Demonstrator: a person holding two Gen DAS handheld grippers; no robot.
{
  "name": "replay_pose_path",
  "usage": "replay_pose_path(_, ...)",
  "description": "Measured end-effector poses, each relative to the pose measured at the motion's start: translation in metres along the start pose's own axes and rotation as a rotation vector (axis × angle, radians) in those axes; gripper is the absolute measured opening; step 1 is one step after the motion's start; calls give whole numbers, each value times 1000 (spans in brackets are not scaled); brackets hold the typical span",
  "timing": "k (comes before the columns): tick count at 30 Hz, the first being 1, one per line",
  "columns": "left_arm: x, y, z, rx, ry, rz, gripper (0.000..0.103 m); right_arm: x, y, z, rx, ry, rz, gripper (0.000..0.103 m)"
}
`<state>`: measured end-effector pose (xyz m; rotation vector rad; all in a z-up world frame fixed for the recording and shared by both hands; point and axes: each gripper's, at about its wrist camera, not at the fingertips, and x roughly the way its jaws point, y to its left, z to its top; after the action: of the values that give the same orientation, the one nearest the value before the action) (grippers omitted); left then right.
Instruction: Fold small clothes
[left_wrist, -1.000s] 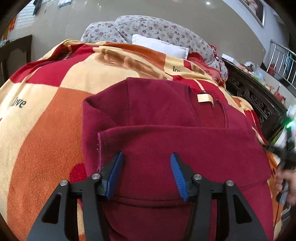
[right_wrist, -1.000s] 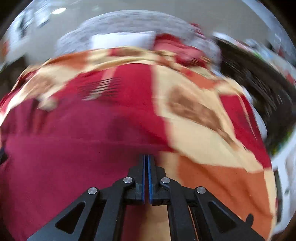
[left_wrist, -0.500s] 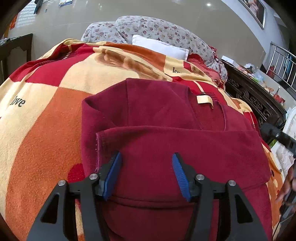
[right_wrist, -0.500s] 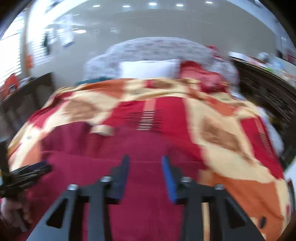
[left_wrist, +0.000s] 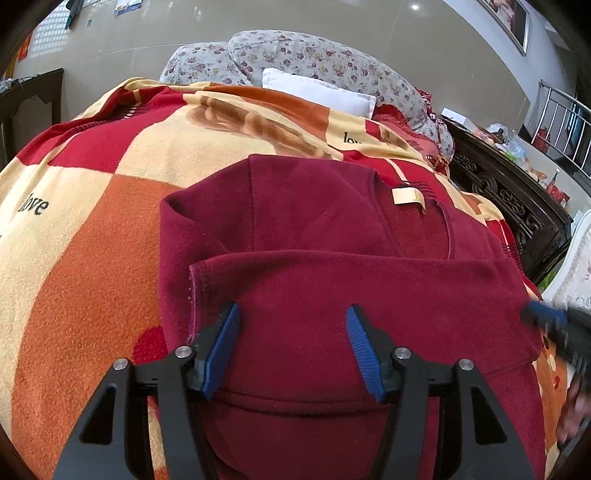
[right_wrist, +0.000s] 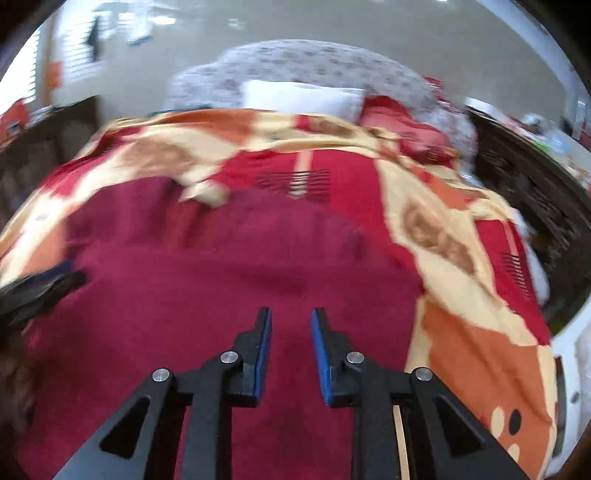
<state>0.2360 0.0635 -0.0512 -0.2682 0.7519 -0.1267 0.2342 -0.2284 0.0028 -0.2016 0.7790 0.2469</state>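
blanket (left_wrist: 92, 258): orange, red and cream checks, covers the bed
maroon fleece top (left_wrist: 332, 288): on blanket, bottom part folded up over chest
left gripper (left_wrist: 291, 343): above top's folded part, released, nothing pinched
right gripper (right_wrist: 291, 343): above top, jaws just closing, narrow gap, grasping nothing
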Motion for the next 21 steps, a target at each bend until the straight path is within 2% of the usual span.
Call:
replay_pose_path(1,0,0,0,0,0,0,58,-3,2,-13,-28,20,-13,34)
replay_pose_path(3,0,0,0,4,1,5,58,12,-6,-35,-30,96,-59,39)
replay_pose_path(5,0,0,0,9,1,11,58,11,-21,-51,25,48,17,39)
replay_pose_path(7,0,1,1,5,0,8,58,4,-23,-44,74,66,8,39)
replay_pose_path(9,0,-1,0,9,2,13,58,-10,-16,-39,95,31,3,40)
replay_pose_path(11,0,-2,1,18,4,22,59,-21,1,-34,60,5,64,44)
replay_pose_path(13,0,-2,1,20,5,23,59,-13,26,-34,-41,41,28,63)
replay_pose_path(15,0,-3,0,21,5,27,59,13,29,-48,-61,135,-19,70)
replay_pose_path(17,1,-6,0,32,7,42,59,13,24,-58,-34,74,-6,73)
replay_pose_path(21,5,-21,-2,97,21,120,61,12,25,-60,-28,57,-32,77)
